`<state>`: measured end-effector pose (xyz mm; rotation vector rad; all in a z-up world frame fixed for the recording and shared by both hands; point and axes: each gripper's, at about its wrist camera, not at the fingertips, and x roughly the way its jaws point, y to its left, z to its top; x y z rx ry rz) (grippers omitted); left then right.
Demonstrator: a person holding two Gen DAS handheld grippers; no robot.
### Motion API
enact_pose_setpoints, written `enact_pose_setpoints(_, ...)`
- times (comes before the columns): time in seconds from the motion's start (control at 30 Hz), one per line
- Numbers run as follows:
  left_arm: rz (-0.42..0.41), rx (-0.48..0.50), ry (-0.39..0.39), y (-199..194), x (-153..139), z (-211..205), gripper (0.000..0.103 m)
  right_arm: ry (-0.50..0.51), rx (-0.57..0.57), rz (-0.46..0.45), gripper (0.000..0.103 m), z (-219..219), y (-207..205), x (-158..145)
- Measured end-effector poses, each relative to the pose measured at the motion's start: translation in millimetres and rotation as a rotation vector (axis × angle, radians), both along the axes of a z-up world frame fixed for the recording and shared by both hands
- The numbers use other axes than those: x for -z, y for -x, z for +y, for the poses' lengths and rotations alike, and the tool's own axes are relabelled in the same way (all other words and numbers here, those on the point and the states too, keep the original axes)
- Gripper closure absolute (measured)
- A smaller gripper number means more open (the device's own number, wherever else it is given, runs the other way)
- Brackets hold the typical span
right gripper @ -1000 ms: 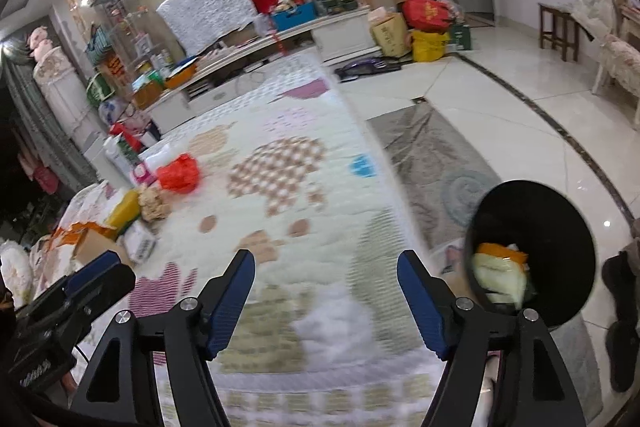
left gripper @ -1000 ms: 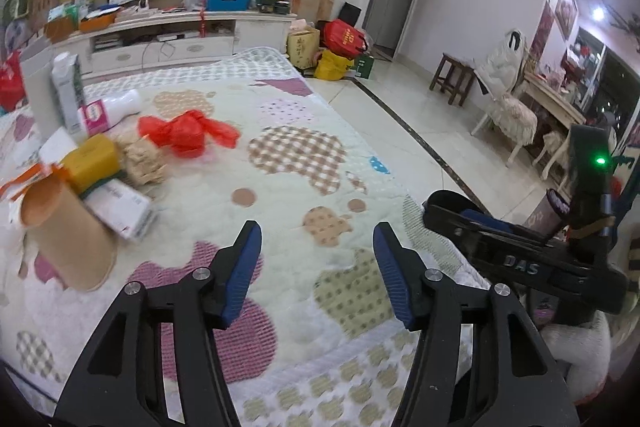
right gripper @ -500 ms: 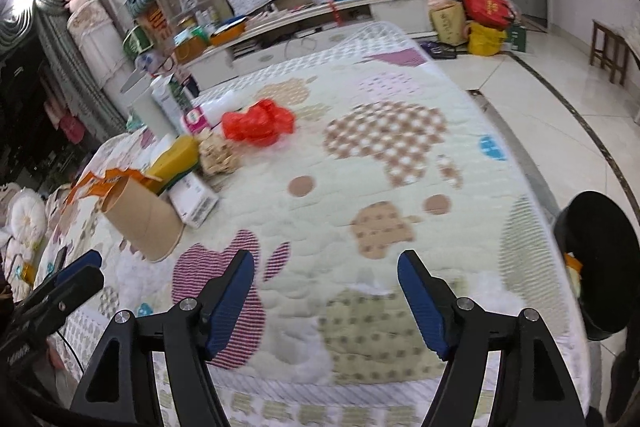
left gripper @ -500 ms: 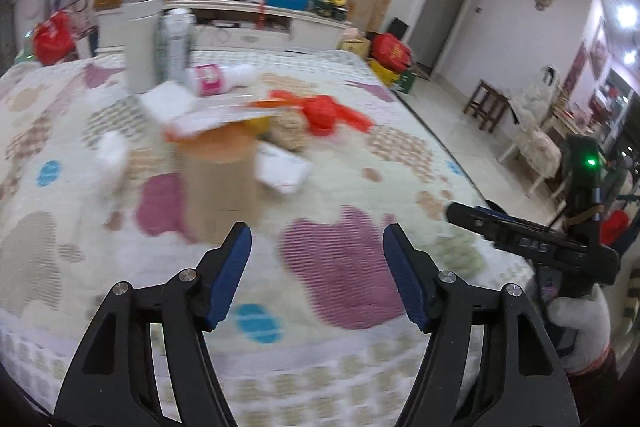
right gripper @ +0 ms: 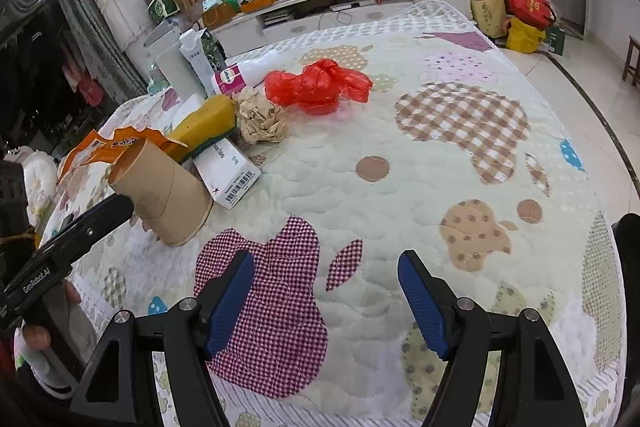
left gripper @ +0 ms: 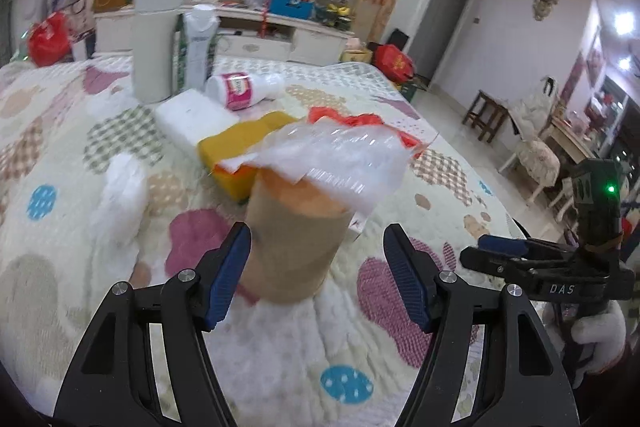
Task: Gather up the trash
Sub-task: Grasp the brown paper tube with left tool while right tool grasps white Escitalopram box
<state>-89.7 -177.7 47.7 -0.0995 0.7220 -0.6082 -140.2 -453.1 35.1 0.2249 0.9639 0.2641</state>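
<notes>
A brown paper cup (left gripper: 294, 247) stands on the quilted bed with an orange and clear wrapper (left gripper: 332, 157) stuck in its top. My left gripper (left gripper: 318, 269) is open, its blue pads either side of the cup's lower part; its finger (right gripper: 96, 223) reaches the cup (right gripper: 164, 193) in the right wrist view. Behind the cup lie a yellow sponge (right gripper: 204, 125), a white barcoded box (right gripper: 228, 173), a crumpled brown paper ball (right gripper: 262, 119), a red plastic bag (right gripper: 320, 87) and a pink-labelled bottle (right gripper: 240, 75). My right gripper (right gripper: 326, 301) is open and empty over the bed's front.
A white bin (left gripper: 154, 55) and a carton (left gripper: 198, 49) stand at the bed's far left. A white foam block (left gripper: 190, 117) lies near them. A black trash bin's edge (right gripper: 628, 255) shows at the far right. A chair and stool (left gripper: 490, 117) stand on the floor.
My left gripper has swung left and closed in on the paper cup, which now sits between its open pads. The right gripper has turned from the black bin toward the bed.
</notes>
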Motion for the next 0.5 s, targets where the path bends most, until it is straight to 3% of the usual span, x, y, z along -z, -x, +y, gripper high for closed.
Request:
enact_pose_setpoints(0.23, -0.06, -0.033, -0.052, -17.3, -1.8, -17.1, 0.034, -0.007, -0.001, 0.015, 0.031, -0.3, -10.9, 5.1)
enact_pose_setpoints(0.5, -0.016, -0.062, -0.043, -43.0, 7.6, -18.5, 0.034, -0.007, -0.02, 0.024, 0.03, 6.6, -22.7, 9.4)
